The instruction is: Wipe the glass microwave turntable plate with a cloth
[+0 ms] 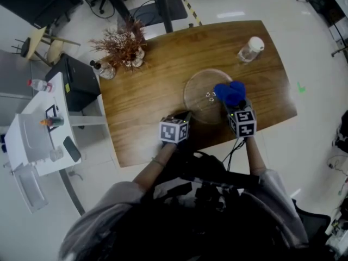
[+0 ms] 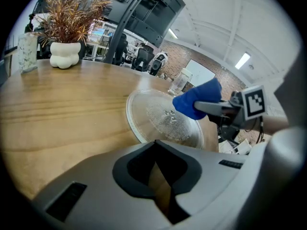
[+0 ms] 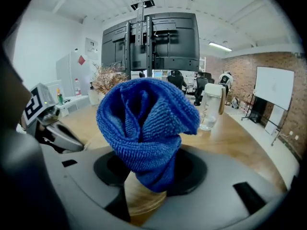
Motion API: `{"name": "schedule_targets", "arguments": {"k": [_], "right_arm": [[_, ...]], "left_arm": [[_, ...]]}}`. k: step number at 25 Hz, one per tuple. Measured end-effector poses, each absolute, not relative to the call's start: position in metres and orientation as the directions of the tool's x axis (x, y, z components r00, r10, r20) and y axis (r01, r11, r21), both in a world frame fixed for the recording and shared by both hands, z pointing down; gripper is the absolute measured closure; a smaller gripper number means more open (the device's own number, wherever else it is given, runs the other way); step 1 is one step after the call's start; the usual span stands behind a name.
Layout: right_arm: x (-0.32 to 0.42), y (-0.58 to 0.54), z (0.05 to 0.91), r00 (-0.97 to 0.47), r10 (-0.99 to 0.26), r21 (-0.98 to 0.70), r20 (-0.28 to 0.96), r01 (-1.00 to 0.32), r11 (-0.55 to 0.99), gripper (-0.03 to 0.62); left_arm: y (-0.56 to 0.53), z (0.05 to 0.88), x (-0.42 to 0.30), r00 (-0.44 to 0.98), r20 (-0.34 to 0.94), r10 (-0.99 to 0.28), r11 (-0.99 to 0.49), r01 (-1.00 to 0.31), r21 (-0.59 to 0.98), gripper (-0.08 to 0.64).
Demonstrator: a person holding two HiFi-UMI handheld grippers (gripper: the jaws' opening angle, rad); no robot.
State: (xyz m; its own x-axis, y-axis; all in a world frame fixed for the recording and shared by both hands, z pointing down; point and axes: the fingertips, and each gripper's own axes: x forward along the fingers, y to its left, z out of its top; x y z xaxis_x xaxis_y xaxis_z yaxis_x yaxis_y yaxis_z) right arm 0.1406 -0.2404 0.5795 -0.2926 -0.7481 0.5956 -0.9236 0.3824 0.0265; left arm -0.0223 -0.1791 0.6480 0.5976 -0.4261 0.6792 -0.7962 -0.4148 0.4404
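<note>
Wooden worktop (image 1: pixel 136 102) bearing a glass turntable plate (image 1: pixel 198 105); the right gripper (image 3: pixel 148 186) clamps a bunched blue cloth (image 3: pixel 144 123) above it. The left gripper (image 2: pixel 154 147), jaws closed and empty, sits beside the plate's rim.

Brown wooden table (image 1: pixel 147 107), rounded corners, grain running along its length, standing on a pale glossy floor (image 1: pixel 304 129).

Directly on the top:
- round clear glass turntable plate (image 1: pixel 198 99) lying flat near the middle, slightly toward 4 o'clock
- clear plastic bottle with white cap (image 1: pixel 250 49) upright at 2 o'clock, well apart from the plate
- white lumpy vase of dried reddish-brown stems (image 1: pixel 132 57) at 10 o'clock
- small clear glass bottle with dark stopper (image 1: pixel 105 69) just beside the vase, at its 8 o'clock, near the table edge
</note>
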Motion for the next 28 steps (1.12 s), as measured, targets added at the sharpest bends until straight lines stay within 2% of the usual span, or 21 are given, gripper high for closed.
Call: {"name": "schedule_targets", "arguments": {"k": [5,11,28], "right_arm": [[0.173,-0.29,0.58,-0.196,-0.771,0.105,0.605,-0.941,0.322,0.397],[0.169,-0.27,0.593,-0.212,-0.754,0.087,0.621,-0.938,0.336,0.397],[0.117,-0.107,0.608,-0.344,-0.691,-0.214,0.636,-0.939,0.27,0.397]], "left_arm": [[-0.179,0.648,-0.022,0.599,0.678,-0.426,-0.415,-0.795,0.442,0.56],[-0.178,0.648,-0.022,0.6,0.68,-0.423,-0.417,-0.794,0.441,0.56],[-0.186,0.65,-0.028,0.573,0.679,-0.46,-0.358,-0.819,0.448,0.56]]}}
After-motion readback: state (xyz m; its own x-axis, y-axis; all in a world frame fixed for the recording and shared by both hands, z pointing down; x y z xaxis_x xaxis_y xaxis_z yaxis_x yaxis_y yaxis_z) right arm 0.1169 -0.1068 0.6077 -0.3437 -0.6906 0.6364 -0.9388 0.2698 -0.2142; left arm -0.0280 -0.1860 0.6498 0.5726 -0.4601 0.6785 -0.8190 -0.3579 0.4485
